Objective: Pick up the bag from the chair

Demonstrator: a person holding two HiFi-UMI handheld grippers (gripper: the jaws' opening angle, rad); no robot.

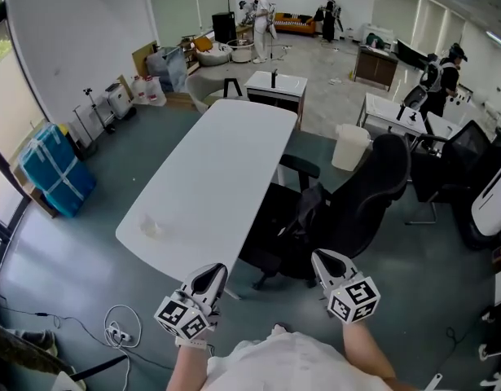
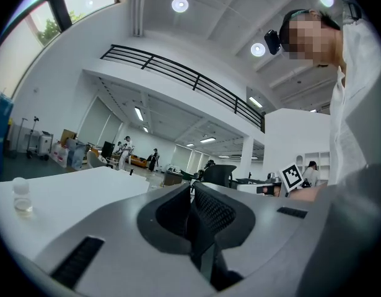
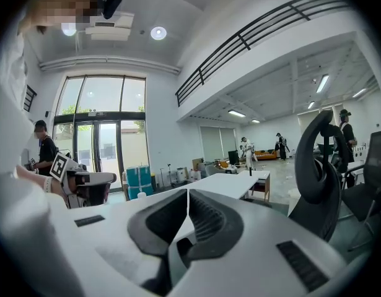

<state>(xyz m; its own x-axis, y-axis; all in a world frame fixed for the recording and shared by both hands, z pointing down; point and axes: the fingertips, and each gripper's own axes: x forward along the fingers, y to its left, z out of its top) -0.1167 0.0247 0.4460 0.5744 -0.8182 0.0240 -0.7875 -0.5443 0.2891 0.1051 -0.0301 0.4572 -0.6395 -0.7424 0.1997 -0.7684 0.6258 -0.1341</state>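
A dark bag lies on the seat of a black office chair, which is pushed up to the right side of a long white table. Both grippers hover low in the head view, short of the chair. My left gripper is at the table's near end and my right gripper is just in front of the chair. In the left gripper view the left gripper has its jaws together with nothing between them. The right gripper is likewise shut and empty, with the chair to its right.
A small clear cup stands on the table's near end. A white bin sits beyond the chair, more black chairs to the right, a blue wrapped box by the left wall, cables on the floor. People stand far back.
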